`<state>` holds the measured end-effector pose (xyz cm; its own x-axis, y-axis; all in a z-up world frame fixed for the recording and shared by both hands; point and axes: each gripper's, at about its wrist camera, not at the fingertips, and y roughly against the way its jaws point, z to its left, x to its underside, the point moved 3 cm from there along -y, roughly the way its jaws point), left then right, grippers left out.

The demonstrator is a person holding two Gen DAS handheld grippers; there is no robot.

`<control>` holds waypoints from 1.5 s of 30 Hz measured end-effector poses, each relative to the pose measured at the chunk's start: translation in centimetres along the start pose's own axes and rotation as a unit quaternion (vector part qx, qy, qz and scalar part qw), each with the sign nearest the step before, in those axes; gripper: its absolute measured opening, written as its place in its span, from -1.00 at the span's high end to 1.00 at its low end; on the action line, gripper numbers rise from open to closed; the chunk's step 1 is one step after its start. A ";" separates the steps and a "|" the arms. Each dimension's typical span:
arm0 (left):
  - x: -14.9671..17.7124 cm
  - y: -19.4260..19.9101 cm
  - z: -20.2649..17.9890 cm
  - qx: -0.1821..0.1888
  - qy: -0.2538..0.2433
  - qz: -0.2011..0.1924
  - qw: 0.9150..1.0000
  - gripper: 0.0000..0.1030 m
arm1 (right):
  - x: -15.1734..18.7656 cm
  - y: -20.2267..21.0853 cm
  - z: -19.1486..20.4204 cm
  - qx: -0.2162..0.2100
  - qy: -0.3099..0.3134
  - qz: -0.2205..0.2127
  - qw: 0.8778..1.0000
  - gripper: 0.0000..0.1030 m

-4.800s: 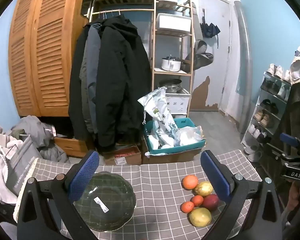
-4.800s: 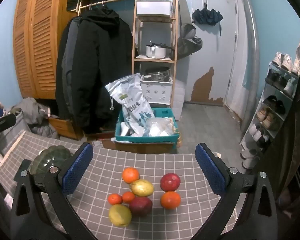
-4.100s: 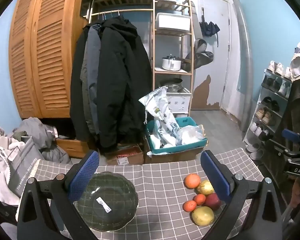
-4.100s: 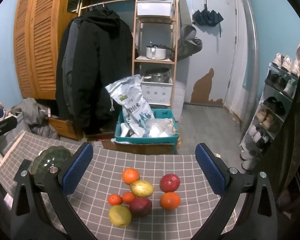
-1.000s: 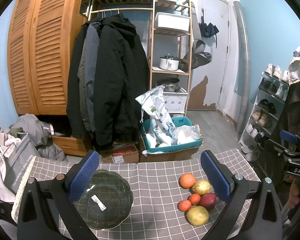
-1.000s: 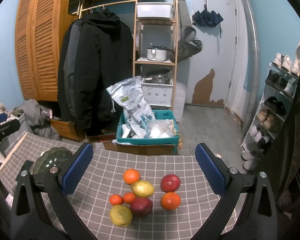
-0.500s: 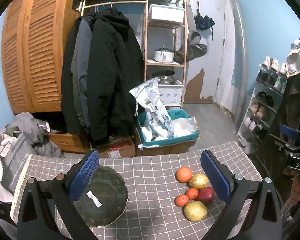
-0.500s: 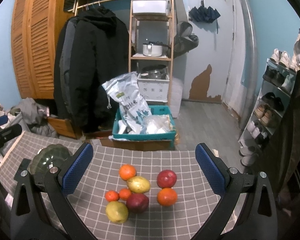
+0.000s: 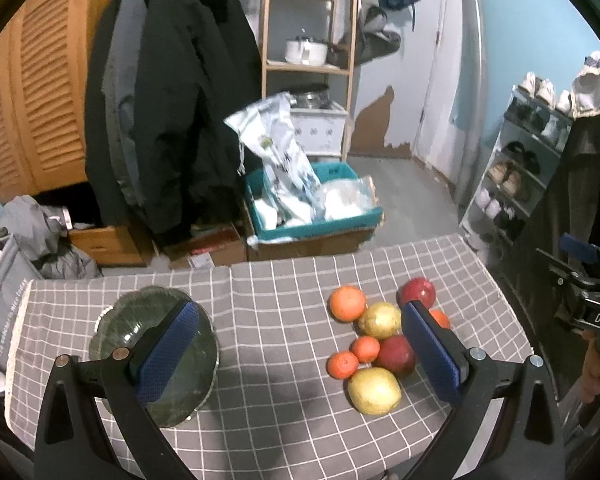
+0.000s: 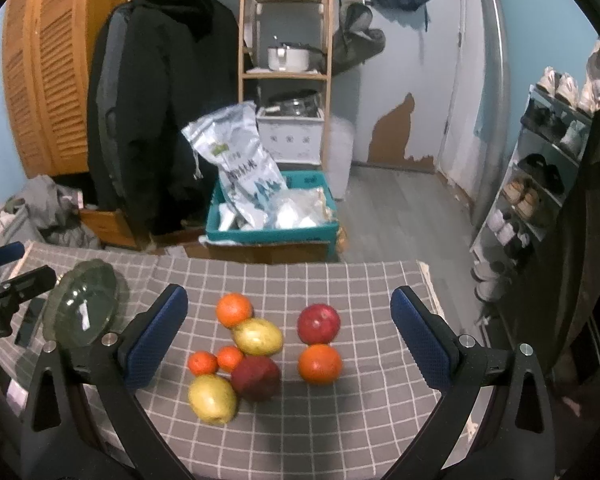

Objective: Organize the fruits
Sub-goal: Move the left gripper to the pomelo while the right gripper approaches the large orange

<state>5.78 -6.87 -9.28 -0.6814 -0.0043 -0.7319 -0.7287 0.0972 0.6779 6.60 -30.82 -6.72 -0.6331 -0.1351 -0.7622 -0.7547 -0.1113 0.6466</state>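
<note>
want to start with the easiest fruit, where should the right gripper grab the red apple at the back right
Take the red apple across its widest middle, coming straight down from above. It is round, with bare cloth on its left and right; only the orange sits close in front. The right gripper is already open wide.

Dim indoor light falls from overhead, casting soft shadows on the checked tablecloth (image 9: 284,292) beneath the fruit and both grippers. Both fisheye views bow the door and shelves at the edges, with black vignette corners. Background detail is soft and slightly motion-blurred.
</note>
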 end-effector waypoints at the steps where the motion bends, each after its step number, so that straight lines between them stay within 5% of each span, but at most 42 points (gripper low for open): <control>1: 0.2 -0.4 -0.2 -0.001 -0.002 0.006 1.000 -0.99 | 0.2 -0.3 -0.2 0.002 -0.001 0.007 1.000 -0.94; 21: 5.9 -9.5 -3.9 0.024 -0.004 0.150 0.988 -0.98 | 8.5 -9.4 -4.6 0.018 -0.030 0.155 0.987 -0.94; 35: 10.5 -16.0 -6.8 0.047 0.021 0.251 0.967 -0.98 | 11.8 -12.0 -6.3 0.024 -0.036 0.203 0.978 -0.94; 45: 13.0 -18.7 -8.2 0.047 0.008 0.289 0.956 -0.98 | 12.6 -13.6 -6.5 0.026 -0.032 0.220 0.975 -0.94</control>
<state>10.03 -16.92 -30.87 -0.9702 0.0621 -0.2343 -0.2205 0.1762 0.9594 9.95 -37.38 -24.90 -0.9060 -0.0957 -0.4124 -0.4137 -0.0064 0.9104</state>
